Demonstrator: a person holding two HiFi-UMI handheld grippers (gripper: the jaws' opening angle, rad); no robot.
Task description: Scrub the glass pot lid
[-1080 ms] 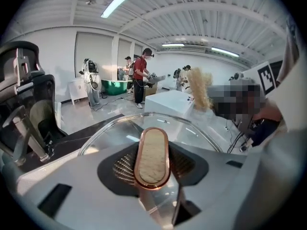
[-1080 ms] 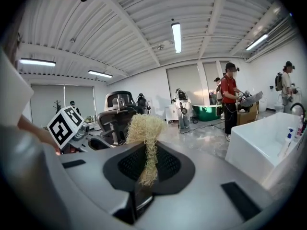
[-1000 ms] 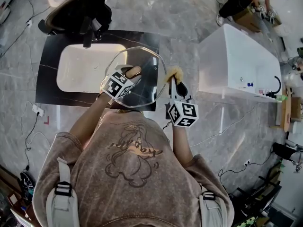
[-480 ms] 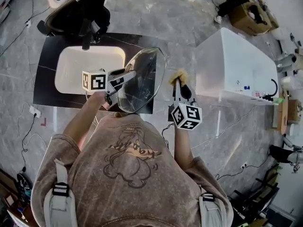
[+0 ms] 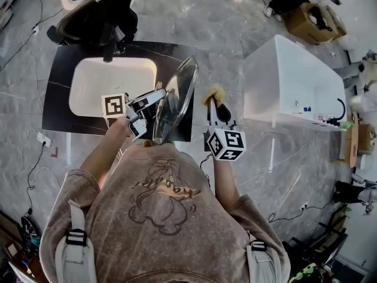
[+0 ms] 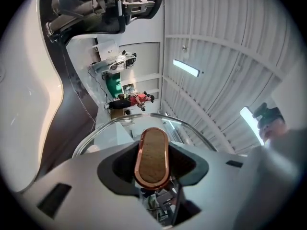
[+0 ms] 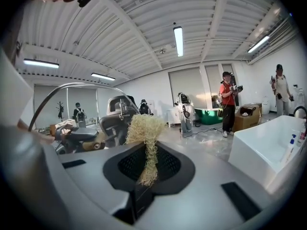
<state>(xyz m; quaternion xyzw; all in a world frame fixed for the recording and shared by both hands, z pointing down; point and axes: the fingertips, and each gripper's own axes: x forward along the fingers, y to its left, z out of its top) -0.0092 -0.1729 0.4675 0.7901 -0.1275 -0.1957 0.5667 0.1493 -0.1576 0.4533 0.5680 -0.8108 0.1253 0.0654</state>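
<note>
The glass pot lid (image 5: 177, 96) stands almost on edge over the right part of the black counter. My left gripper (image 5: 158, 98) is shut on its wooden knob (image 6: 152, 153), which fills the gap between the jaws. The lid's glass and metal rim (image 6: 144, 120) arch just beyond the knob. To the lid's right, my right gripper (image 5: 214, 104) is shut on a yellow fibre scrubber (image 5: 215, 91). The scrubber's tuft (image 7: 144, 127) sticks out past the jaws, a short gap from the lid. The lid's rim (image 7: 72, 86) shows at the left of the right gripper view.
A white sink basin (image 5: 112, 84) sits in the black counter (image 5: 62, 69) under and left of the lid. A white bathtub (image 5: 294, 81) stands to the right. A black chair (image 5: 100, 10) is behind the sink. People and a cardboard box (image 5: 315, 16) are at the far right.
The left gripper has rolled and risen, tipping the lid from nearly flat to almost on edge, and its marker cube has swung to the left. The right gripper with the scrubber has stayed about where it was.
</note>
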